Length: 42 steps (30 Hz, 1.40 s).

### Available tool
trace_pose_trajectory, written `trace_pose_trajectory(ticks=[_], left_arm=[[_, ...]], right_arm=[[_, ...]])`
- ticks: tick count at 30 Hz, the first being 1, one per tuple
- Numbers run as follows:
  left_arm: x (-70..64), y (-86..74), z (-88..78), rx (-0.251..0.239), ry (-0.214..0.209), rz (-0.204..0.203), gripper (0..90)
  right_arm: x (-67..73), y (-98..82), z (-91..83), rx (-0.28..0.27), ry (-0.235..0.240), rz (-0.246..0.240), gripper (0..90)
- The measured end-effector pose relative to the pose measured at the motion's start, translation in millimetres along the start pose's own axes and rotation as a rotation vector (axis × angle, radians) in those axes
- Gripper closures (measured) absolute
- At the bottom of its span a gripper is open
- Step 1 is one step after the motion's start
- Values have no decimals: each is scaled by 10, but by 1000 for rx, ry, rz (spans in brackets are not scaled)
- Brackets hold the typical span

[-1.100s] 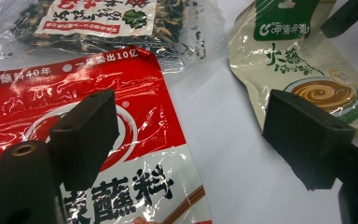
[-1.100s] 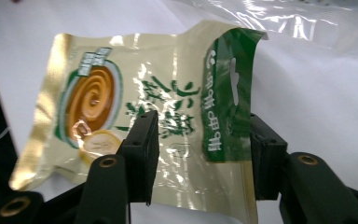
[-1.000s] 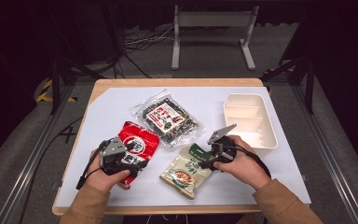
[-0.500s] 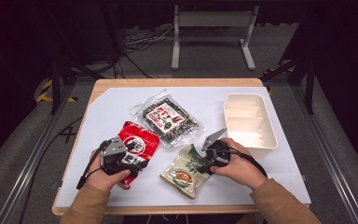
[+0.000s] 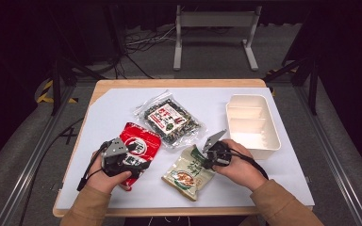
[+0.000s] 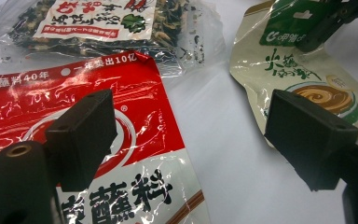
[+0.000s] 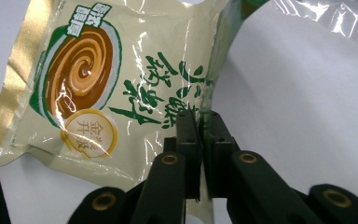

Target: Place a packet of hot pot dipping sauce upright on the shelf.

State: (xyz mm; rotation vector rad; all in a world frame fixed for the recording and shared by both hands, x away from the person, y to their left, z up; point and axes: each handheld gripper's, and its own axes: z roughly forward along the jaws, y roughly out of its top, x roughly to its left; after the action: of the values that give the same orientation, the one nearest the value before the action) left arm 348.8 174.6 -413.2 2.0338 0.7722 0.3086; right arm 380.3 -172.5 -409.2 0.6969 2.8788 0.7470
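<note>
A beige and green sauce pouch [image 5: 186, 174] lies on the white table cover near the front. My right gripper [image 7: 200, 126] has just been closing and is now shut on that pouch's [image 7: 121, 79] upper edge, with the foil pinched between the pads. To its left lies a red sauce pouch [image 5: 139, 146]. My left gripper [image 6: 191, 126] stands open low over the table. One jaw is above the red pouch [image 6: 135, 121], the other above bare cover beside the beige pouch [image 6: 317, 88]. Nothing is held between them.
A clear bag of dark dried greens [image 5: 169, 117] with a white label lies behind both pouches. A white divided tray [image 5: 252, 125] stands at the right, close to the right hand. Both forearms come in from the table's front edge.
The right gripper came down and left from near the tray onto the beige pouch's upper edge and shut on it. The left hand kept still.
</note>
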Motion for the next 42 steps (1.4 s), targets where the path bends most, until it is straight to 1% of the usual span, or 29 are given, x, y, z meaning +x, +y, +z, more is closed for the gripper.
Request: trace_pose_trajectory(ticks=[1, 4, 6, 7, 9, 11, 15, 16, 17, 19, 22, 24, 25, 26, 27, 29, 32, 33, 34, 35, 38, 42], left_arm=[[1, 0, 0, 1, 1, 0, 170], [5, -1, -5, 0, 2, -1, 170], [10, -1, -8, -3, 8, 1, 170], [11, 0, -10, -3, 8, 0, 170], [11, -1, -14, -6, 3, -6, 170], [18, 1, -21, -4, 6, 0, 170], [19, -1, -29, -10, 11, -9, 170], [19, -1, -32, -11, 11, -10, 170], [18, -1, -35, -12, 11, -11, 170], [26, 3, -44, -12, 11, -4, 170], [26, 3, -49, -13, 10, -9, 170], [26, 3, -52, -12, 11, -11, 170], [26, 3, -52, -12, 11, -11, 170], [26, 4, -52, -12, 12, -10, 170], [26, 5, -50, -13, 11, -8, 170], [22, 7, -49, -15, 12, -10, 170], [24, 7, -54, -15, 13, -9, 170], [24, 7, -54, -15, 13, -9, 170], [25, 7, -56, -14, 14, -9, 170], [27, 7, -56, -15, 15, -8, 170], [27, 9, -51, -15, 14, -8, 170], [32, 14, -49, -15, 14, -1, 170]], right_arm=[[2, 2, -30, -7, 8, 13, 882], [8, 8, -64, -10, 9, 18, 884], [19, 26, -131, -23, 16, 23, 883], [24, 39, -173, -37, 18, 26, 883], [37, 61, -241, -48, 33, 33, 883], [60, 94, -314, -58, 41, 23, 885], [133, 160, -425, -68, 49, -5, 888], [155, 176, -452, -73, 48, -9, 889], [178, 196, -491, -76, 51, -2, 890], [209, 224, -543, -80, 47, 1, 891], [269, 272, -639, -86, 43, -14, 892], [303, 301, -699, -96, 40, -33, 893], [303, 301, -699, -96, 40, -33, 893], [351, 333, -767, -102, 29, -52, 894], [371, 346, -795, -106, 27, -67, 894], [406, 370, -837, -112, 18, -87, 894], [454, 408, -897, -106, -1, -124, 894], [459, 417, -911, -104, -9, -135, 894], [459, 417, -911, -104, -9, -135, 894], [462, 430, -935, -103, -21, -142, 894], [457, 439, -967, -106, -35, -150, 894], [436, 443, -998, -107, -48, -148, 894]])
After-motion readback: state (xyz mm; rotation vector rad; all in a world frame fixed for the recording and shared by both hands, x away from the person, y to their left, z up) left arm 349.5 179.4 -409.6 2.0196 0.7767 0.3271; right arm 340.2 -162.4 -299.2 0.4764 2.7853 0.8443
